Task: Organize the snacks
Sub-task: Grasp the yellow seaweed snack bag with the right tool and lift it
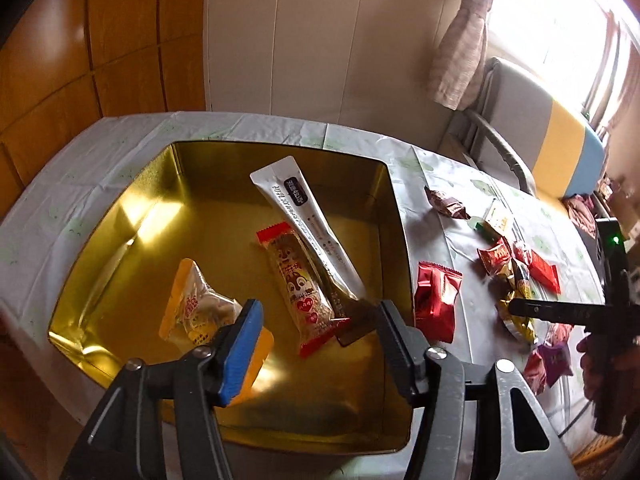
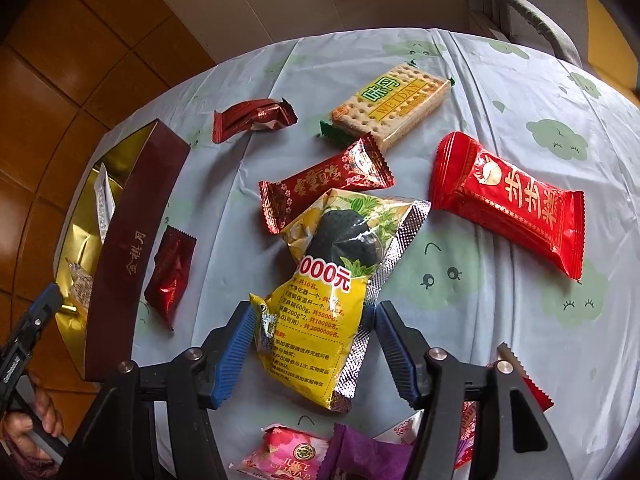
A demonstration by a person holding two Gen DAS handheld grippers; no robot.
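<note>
Left gripper (image 1: 316, 340): jaws standing apart, empty, hovering over the gold tin (image 1: 394, 216)
Right gripper (image 2: 314, 350): jaws straddling the yellow pouch (image 2: 320, 320); whether the pads are pressing it, I cannot tell
Tin: holding three packets already
Tablecloth (image 2: 500, 280): carrying roughly ten loose snacks, the cracker pack (image 2: 394, 106) among them; task looking under halfway

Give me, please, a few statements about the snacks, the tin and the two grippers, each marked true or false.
1. The gold tin holds three snacks. True.
2. The white stick pack lies on the tablecloth. False: it is inside the tin.
3. The yellow packet lies between the right gripper fingers. True.
4. The left gripper grips the squirrel bar. False: its fingers are open above the tin.
5. The cracker pack is in the tin. False: it is on the tablecloth.
</note>
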